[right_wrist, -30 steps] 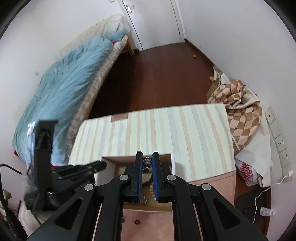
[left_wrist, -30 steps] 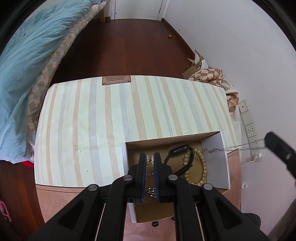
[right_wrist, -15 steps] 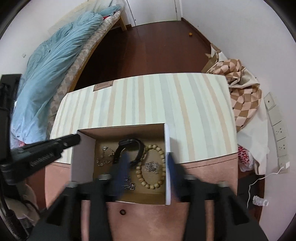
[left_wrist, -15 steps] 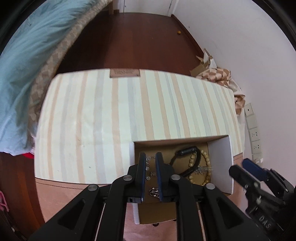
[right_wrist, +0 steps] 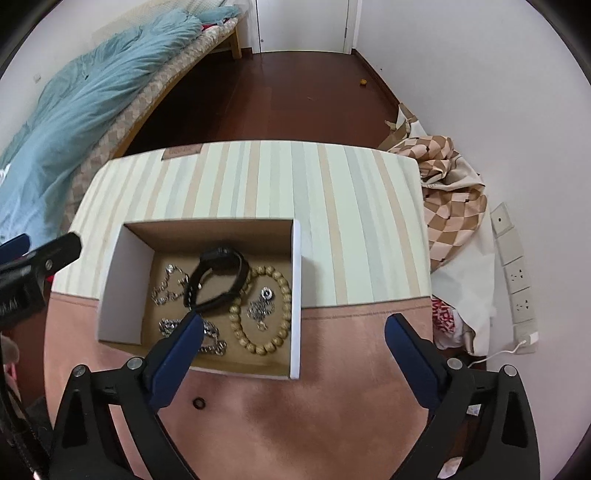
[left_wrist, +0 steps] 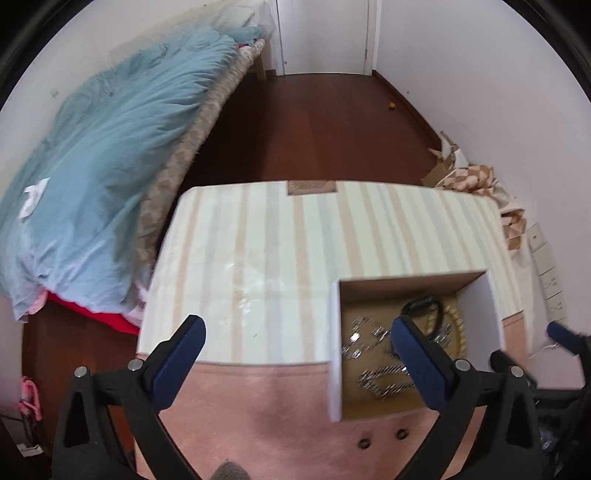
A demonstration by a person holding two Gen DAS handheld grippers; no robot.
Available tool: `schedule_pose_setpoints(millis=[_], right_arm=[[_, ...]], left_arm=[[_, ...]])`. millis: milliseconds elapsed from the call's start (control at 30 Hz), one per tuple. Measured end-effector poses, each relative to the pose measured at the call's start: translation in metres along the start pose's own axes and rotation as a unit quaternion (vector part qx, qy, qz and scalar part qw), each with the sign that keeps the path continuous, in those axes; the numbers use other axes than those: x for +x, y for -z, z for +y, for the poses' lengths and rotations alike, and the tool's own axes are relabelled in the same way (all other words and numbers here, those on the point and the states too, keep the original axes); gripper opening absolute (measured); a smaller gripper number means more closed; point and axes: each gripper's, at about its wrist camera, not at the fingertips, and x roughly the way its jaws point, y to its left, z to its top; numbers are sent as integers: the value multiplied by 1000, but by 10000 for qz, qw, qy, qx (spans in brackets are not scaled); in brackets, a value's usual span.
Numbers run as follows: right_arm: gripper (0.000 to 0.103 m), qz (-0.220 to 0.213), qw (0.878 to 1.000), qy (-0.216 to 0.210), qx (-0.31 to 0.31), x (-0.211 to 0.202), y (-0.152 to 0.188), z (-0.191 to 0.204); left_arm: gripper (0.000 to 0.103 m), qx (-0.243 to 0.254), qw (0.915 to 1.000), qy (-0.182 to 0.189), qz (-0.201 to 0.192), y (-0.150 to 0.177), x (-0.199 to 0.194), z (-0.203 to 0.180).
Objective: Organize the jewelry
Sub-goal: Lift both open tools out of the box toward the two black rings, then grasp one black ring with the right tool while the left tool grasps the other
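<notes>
While above the box [right_wrist: 110, 280], both grippers wide apart, empty

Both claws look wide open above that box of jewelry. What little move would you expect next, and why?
Probably the right gripper dips into the box toward one piece, perhaps the bead bracelet. Both grippers are open and hold nothing, and the black watch, the bracelet and the silver chains lie jumbled together, the watch overlapping the bracelet. The left gripper is off to the box's side.

Bed with blue duvet [right_wrist: 85, 99], left; dark wood floor [right_wrist: 295, 96]; checkered cloth [right_wrist: 448, 206] heaped right; wall sockets [right_wrist: 517, 277]; white door [right_wrist: 303, 24] beyond.
</notes>
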Motion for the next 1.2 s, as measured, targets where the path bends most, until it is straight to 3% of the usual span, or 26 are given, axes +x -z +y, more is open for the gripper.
schedule_pose_setpoints(millis=[167, 500, 933, 1067, 1200], right_arm=[[100, -41, 10000, 30, 13, -9, 13, 1], [100, -364, 9993, -53, -5, -58, 41, 3], [100, -921, 9957, -84, -22, -136, 71, 5], [100, -930, 9955, -158, 21, -140, 75, 7], [100, -690, 9969, -363, 28, -114, 86, 14]], left_arm=[[103, -151, 9998, 87, 81, 23, -7, 3], [103, -157, 9991, -32, -394, 55, -62, 2], [103, -125, 9971, 86, -751, 86, -125, 2], [103, -232, 9969, 56, -754, 90, -126, 5], [103, -417, 9977, -155, -519, 101, -104, 13]])
